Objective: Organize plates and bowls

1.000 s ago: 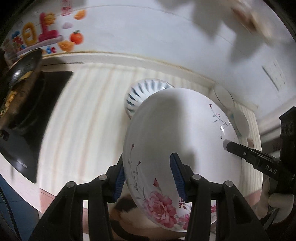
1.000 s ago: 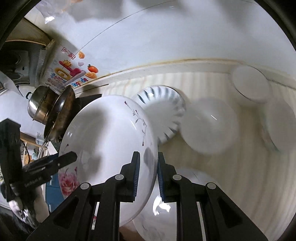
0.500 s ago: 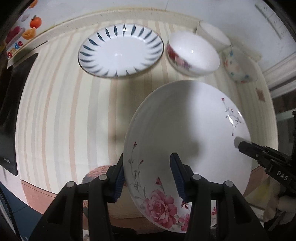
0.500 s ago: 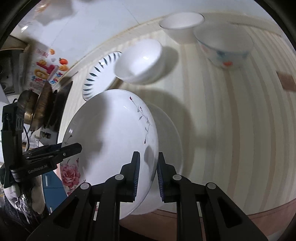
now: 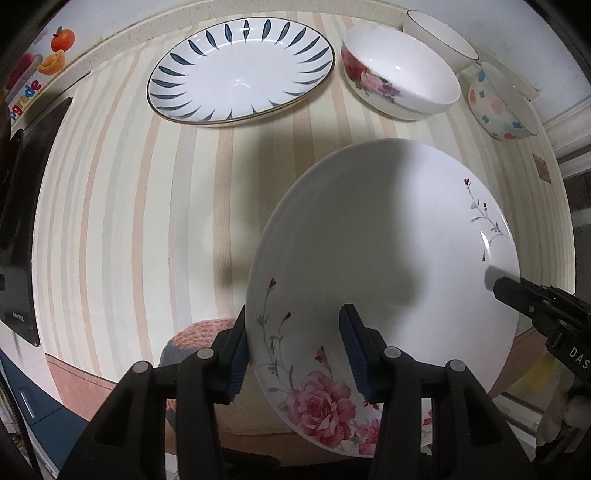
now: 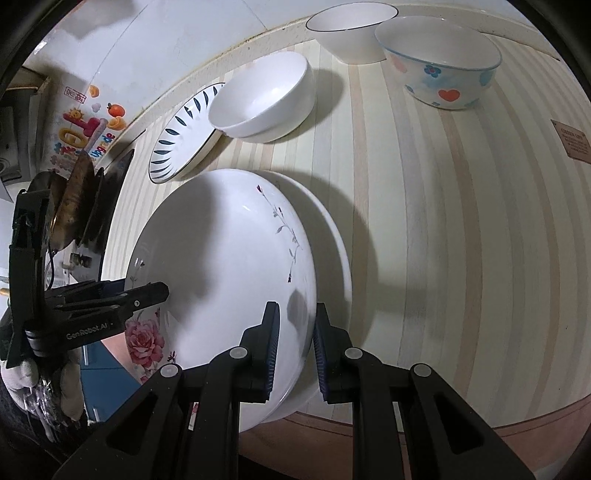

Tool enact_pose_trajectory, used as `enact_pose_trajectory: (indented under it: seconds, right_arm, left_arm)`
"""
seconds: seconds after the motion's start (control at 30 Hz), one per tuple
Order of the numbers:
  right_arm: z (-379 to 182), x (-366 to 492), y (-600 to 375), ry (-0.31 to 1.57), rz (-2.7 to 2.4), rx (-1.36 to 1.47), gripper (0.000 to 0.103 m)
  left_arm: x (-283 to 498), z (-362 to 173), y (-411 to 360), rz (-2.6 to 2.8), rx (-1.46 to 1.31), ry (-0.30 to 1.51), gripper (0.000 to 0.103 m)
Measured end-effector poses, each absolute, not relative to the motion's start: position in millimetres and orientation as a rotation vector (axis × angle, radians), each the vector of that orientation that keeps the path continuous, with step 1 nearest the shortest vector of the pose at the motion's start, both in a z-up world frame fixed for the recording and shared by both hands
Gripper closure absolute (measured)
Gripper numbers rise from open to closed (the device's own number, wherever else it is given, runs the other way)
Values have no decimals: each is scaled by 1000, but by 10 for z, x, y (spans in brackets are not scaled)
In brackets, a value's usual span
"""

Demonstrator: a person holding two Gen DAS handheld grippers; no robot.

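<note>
Since half a second ago, your view has dropped closer to the counter [image 5: 122, 221], and the rose plate [image 5: 384, 266] sits in the same grip on both sides. Your left gripper [image 5: 293, 347] pinches the plate's near rim beside the pink rose, one pad on each face. Your right gripper [image 6: 293, 341] clamps the opposite rim the same way, by the thin flower sprig. You hold the plate tilted above the counter's front edge, and in the right view a second white plate [image 6: 334, 251] shows just behind and under it; whether the two touch is unclear.

At the back, the blue-leaf plate [image 5: 240, 70] lies flat near the wall. Just to its right stands the rose bowl [image 5: 400, 85], then a plain white bowl [image 5: 439, 35] behind it and the spotted bowl [image 5: 498, 107] at the far right. In the right view the spotted bowl [image 6: 441, 62] shows a red heart. A dark stove [image 5: 14, 206] sits at the left.
</note>
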State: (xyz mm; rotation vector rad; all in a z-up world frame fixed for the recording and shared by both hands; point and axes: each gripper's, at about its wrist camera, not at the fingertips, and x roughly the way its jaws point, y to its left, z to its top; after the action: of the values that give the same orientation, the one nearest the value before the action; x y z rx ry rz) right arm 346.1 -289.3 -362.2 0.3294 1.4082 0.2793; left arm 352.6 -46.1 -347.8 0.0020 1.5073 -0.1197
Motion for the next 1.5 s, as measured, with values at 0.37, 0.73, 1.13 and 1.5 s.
enact_pose_trajectory:
  seconds: [0.37, 0.73, 1.13, 1.5]
  right_arm:
    - [-3659, 3503, -2784, 1420, 271, 295, 83]
    - [-3691, 3508, -2829, 1437, 206, 316, 83]
    - [-3316, 3657, -2929, 1457, 131, 337, 81]
    - [-3106, 5613, -1877, 1373, 329, 299, 78]
  left_arm:
    - [3522, -3622, -541, -121, 10, 1524, 59]
    - [3484, -3589, -657, -167, 60, 1511, 60]
    - [3760, -3065, -32, -130, -157, 1418, 59]
    - [5015, -3415, 808, -15, -348, 1442, 59]
